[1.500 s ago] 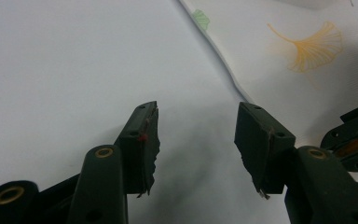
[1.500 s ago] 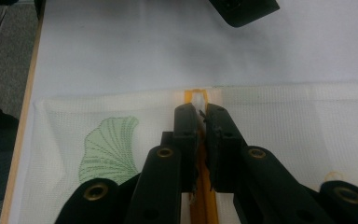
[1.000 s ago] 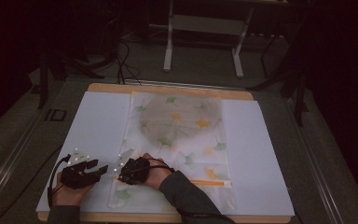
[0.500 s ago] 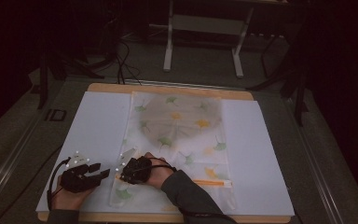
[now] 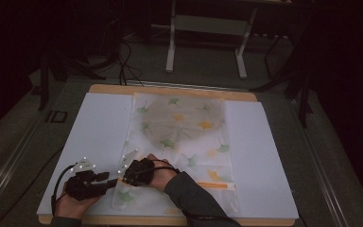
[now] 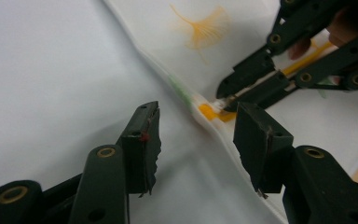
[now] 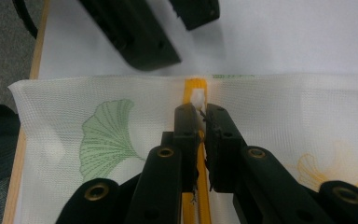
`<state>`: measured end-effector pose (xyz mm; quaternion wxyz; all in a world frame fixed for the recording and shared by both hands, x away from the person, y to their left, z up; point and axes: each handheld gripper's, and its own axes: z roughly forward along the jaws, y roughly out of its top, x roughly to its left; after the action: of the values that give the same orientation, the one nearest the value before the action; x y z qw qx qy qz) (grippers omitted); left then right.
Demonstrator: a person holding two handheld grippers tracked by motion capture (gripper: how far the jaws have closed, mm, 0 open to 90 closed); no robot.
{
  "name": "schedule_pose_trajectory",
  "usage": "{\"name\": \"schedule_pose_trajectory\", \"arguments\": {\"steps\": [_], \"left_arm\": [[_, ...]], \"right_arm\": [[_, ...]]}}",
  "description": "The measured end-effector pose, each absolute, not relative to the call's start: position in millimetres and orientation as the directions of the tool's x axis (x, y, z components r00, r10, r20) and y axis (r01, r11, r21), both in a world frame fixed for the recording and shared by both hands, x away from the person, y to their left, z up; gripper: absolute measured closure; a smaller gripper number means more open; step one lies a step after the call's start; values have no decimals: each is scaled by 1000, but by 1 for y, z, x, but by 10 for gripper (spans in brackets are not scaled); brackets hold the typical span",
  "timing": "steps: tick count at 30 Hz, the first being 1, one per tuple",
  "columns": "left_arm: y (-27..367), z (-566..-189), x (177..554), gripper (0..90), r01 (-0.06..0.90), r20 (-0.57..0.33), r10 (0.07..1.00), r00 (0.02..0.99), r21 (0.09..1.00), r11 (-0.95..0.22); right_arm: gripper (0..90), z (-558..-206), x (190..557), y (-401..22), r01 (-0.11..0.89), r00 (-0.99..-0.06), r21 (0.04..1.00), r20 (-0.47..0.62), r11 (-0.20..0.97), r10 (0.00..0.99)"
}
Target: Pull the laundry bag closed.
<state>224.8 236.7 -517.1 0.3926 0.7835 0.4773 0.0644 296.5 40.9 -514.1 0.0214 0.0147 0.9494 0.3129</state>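
Two grippers: at mesh bag (image 5: 179, 142) zipper end.
Right gripper (image 7: 200, 109): jaws pinched on white zipper pull (image 7: 197, 98).
Left gripper (image 6: 196, 135): jaws wide apart, empty, straddling bag edge.
Progress: zipper seemingly closed; opening judged not begun.

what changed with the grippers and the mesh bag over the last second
Little changed. The left gripper edged toward the bag's near left edge and sits beside it with jaws open. The right gripper stayed shut on the white zipper pull at the end of the orange zipper. The bag still lies flat on the white mat.

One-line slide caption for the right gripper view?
Right gripper shut on white zipper pull of ginkgo-print mesh bag.
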Motion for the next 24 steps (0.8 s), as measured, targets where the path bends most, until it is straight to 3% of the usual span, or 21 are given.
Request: {"name": "schedule_pose_trajectory", "arguments": {"steps": [24], "left_arm": [[225, -531, 241, 601, 764, -396, 729, 559, 586, -268]], "right_arm": [[841, -504, 293, 42, -22, -997, 579, -70, 815, 23]]}}
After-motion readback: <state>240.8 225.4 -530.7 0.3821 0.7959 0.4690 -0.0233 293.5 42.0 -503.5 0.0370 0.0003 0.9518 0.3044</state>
